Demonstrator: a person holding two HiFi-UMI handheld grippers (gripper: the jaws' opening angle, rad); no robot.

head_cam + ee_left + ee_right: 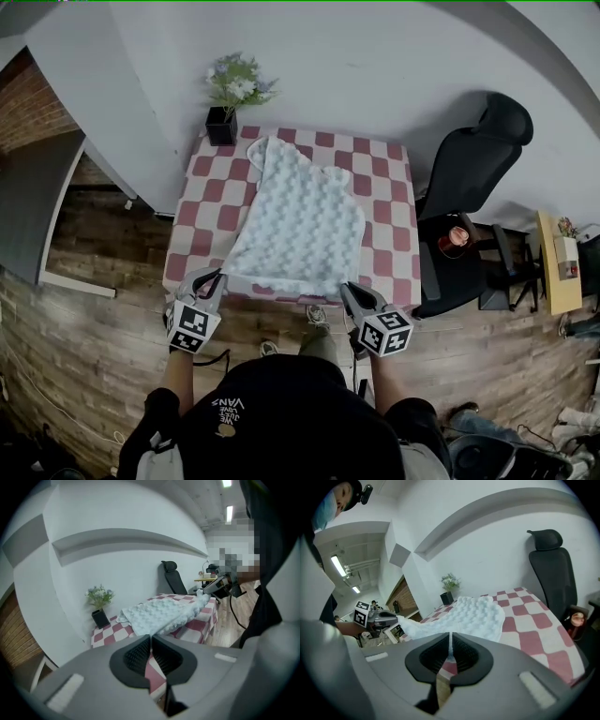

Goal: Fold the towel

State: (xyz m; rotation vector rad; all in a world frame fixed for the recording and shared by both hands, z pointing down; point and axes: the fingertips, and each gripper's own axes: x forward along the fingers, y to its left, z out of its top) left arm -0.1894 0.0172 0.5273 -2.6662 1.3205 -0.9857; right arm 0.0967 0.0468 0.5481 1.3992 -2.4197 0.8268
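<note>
Head view: towel [300, 220] corner in right claw [347, 291]

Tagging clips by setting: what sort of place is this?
Probably an office or lab room: a black office chair, a small checked-cloth table, a ceiling strip light and a wood-look floor.

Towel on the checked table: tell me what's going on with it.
A person stands at the near edge of the table with a tool in each hand. The left tool is shut on the near left corner of the towel, and the right tool is shut on its near right corner. The rest of the towel lies spread over the tabletop, not yet folded. A potted plant stands at the far corner.
</note>
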